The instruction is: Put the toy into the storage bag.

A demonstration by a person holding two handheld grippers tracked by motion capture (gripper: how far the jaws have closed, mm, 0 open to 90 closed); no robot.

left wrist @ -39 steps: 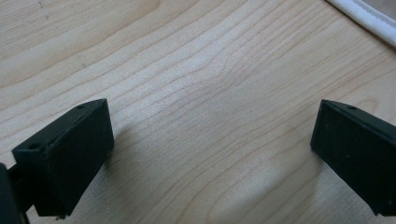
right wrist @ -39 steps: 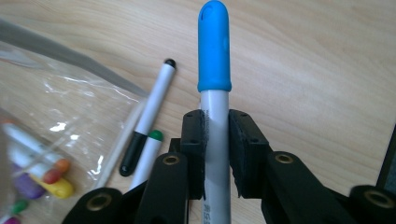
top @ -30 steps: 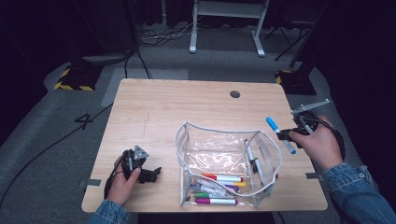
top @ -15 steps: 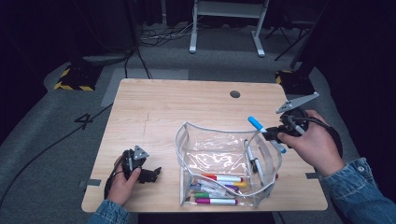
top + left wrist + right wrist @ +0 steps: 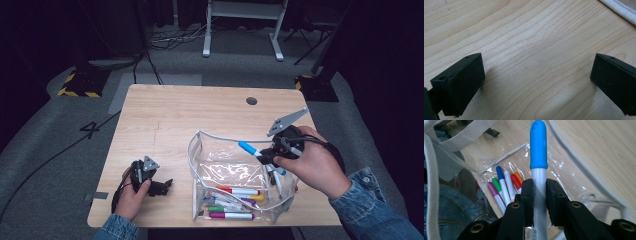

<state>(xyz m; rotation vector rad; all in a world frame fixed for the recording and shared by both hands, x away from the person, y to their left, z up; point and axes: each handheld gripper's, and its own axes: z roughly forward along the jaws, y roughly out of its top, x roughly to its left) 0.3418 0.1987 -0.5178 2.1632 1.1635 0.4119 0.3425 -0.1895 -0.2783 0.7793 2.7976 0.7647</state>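
While I am carrying the blue-capped marker (image 5: 538, 177) over the open mouth of the clear pouch (image 5: 200, 155), I am thinking about what can fail. My right claw (image 5: 539, 191) is clamped on the white barrel just below the cap, so much of the marker's length is sitting behind the pads. If I am letting go while it is crossing the pouch's white rim (image 5: 584, 172), the cap end may be catching on the rim and the marker may be rolling out onto the table (image 5: 190, 115). The pouch walls are soft, so a push from my claw could also be folding the mouth shut.

The marker's long axis is running along my jaws, nearly level and slightly raised at the cap, and in the high view the cap is pointing toward the far-left side of the pouch. The other markers (image 5: 504, 183) are lying on the pouch floor below it.

My left claw (image 5: 536, 82) is resting on the table left of the pouch, jaws wide apart, gripping nothing.
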